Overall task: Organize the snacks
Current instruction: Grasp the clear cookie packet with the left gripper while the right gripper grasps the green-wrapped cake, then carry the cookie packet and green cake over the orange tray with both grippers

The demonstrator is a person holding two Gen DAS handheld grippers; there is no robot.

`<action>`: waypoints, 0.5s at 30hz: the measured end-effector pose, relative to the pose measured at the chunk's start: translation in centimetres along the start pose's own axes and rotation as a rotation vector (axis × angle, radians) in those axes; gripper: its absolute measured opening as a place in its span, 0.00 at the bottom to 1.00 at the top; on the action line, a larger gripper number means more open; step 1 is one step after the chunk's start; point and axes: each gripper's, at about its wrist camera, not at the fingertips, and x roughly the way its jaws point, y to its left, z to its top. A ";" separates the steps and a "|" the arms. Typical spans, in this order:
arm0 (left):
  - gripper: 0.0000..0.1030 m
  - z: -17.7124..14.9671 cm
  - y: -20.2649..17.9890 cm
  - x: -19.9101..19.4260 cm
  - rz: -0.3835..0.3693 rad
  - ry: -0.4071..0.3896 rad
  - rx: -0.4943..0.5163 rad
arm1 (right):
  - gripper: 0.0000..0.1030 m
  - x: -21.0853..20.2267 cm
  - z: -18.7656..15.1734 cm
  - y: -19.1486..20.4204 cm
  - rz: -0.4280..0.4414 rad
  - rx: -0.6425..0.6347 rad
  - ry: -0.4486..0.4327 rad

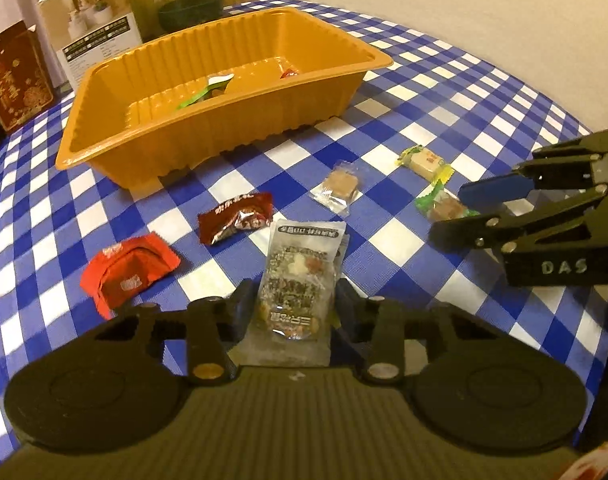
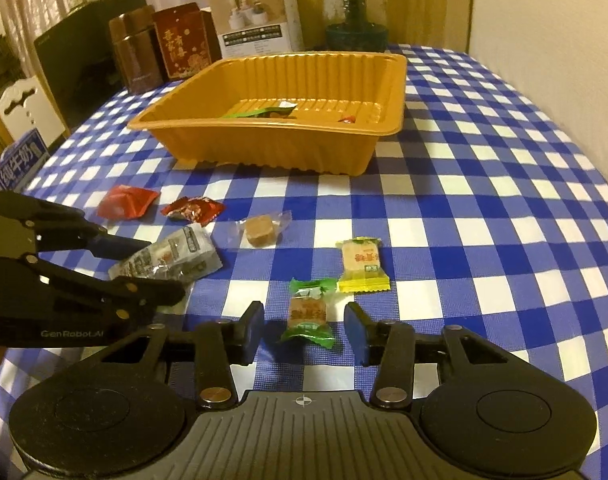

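Observation:
An orange tray [image 1: 115, 152] [image 2: 271, 152] stands on the blue checked table and holds two wrapped snacks [image 1: 207, 88] [image 2: 263, 112]. My left gripper [image 1: 291, 304] [image 2: 159, 268] is shut on a clear nut-bar packet [image 1: 299, 276] [image 2: 171, 260], held just above the cloth. My right gripper [image 2: 304, 324] [image 1: 452, 212] is open, its fingers on either side of a green-wrapped candy [image 2: 308, 312] [image 1: 444, 208] lying on the table. Nearby lie a yellow-wrapped candy [image 2: 360, 266] [image 1: 424, 160], a clear-wrapped brown cube [image 2: 259, 230] [image 1: 340, 186], a dark red packet [image 1: 235, 218] [image 2: 193, 210] and a red packet [image 1: 129, 272] [image 2: 125, 202].
Boxes and tins stand behind the tray: a white box [image 2: 255, 20] [image 1: 91, 28], a red box [image 2: 181, 40] [image 1: 15, 80], a brown tin [image 2: 135, 56], a glass jar [image 2: 354, 16]. A blue milk carton [image 2: 17, 164] sits at the left edge. A wall is at right.

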 end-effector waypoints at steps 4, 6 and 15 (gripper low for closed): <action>0.35 -0.4 0.0 -0.4 0.018 -0.002 -0.075 | 0.26 0.1 -0.3 0.5 -0.024 -0.025 -0.003; 0.35 -0.5 0.0 -0.8 0.040 0.001 -0.116 | 0.23 -0.1 -0.2 0.4 -0.020 -0.011 -0.002; 0.35 -1.4 -0.6 -3.7 0.085 -0.008 -0.288 | 0.22 -2.2 0.0 0.9 -0.005 0.009 -0.025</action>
